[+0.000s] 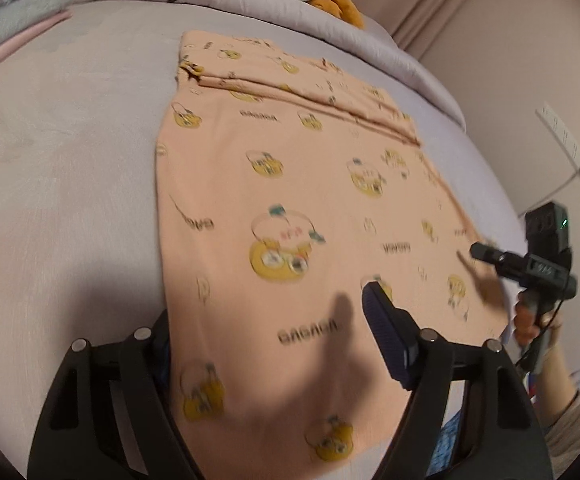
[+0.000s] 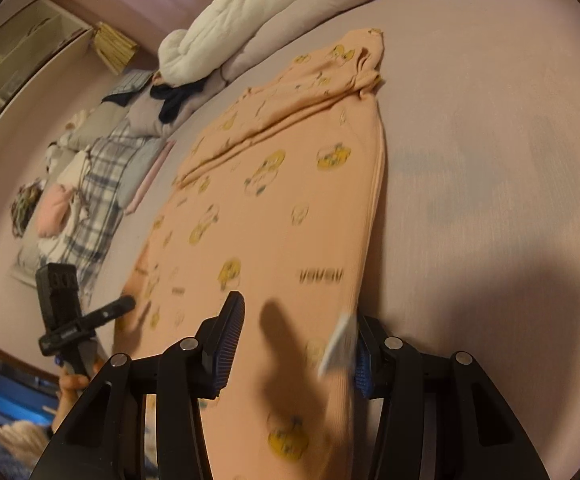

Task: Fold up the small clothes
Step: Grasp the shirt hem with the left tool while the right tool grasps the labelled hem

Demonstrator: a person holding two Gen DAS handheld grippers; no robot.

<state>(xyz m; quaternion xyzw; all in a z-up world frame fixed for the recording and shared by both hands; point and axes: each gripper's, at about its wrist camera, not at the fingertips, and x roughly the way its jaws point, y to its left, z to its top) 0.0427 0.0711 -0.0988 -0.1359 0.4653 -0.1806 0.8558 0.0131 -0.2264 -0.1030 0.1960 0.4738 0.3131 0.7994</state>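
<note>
Now | shirt (image 1: pixel 290 200) flat on bed (image 1: pixel 70 160) | left gripper (image 1: pixel 266 332), right gripper (image 2: pixel 296 340) agape astride hem corners | pinch both evenly, lift together

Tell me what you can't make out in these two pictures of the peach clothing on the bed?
- Peach garment: near hem cut off by the left wrist view's bottom edge.
- Left gripper: its left finger hidden behind the cloth.
- White tag: motion-blurred, unreadable in the right wrist view.
- Printed lettering: blurred.

Peach cartoon-print garment (image 1: pixel 290 208) flat on bed, far end folded.
</note>
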